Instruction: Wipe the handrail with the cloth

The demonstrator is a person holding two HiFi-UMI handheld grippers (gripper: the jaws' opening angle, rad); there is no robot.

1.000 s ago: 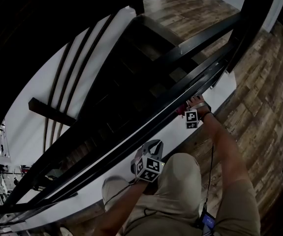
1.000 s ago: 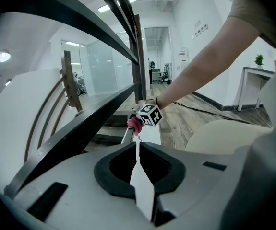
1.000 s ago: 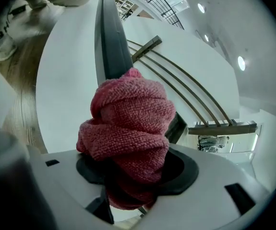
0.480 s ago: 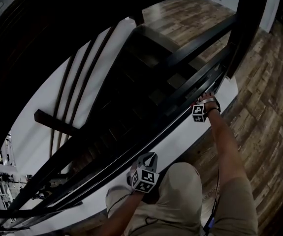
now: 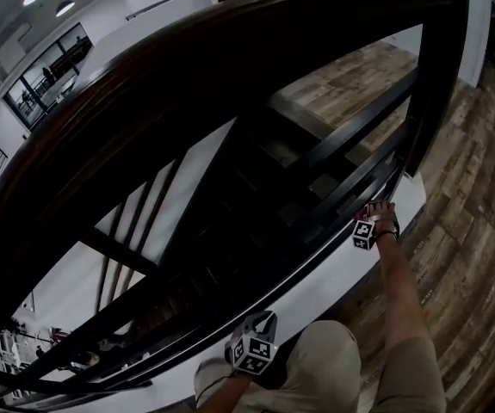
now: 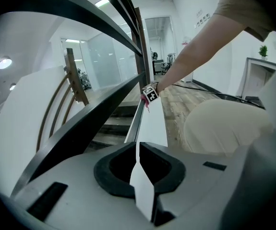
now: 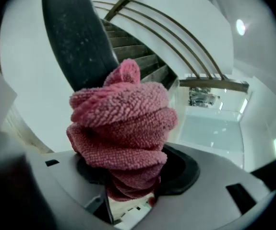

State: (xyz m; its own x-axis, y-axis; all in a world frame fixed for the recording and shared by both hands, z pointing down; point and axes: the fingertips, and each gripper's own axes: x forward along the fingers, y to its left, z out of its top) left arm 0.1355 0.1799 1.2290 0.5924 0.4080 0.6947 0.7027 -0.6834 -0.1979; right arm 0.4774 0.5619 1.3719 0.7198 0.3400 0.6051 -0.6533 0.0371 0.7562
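Right claw (image 7: pixel 128 198): clamped on a bunched pink cloth (image 7: pixel 123 123), and the wad bulges well past the tips. The top of the wad meets the dark handrail (image 7: pixel 75 42) just ahead and to the left of the claw. Pale dust specks show on that bar.

Left claw (image 6: pixel 138 164): pinched together with nothing in it, well back from the right claw, above a white ledge (image 6: pixel 152 123).

Step in hand, as I judge it, is a wipe stroke.
- Press the wad flat on the rail.
- Slide along the bar's line, never across it.
- Keep the grip firm so the cloth cannot peel out.
- Overlap passes where dust remains.

Rail's long axis: it slopes with the stairs, running from beside the left claw, past the right claw and on beyond it.
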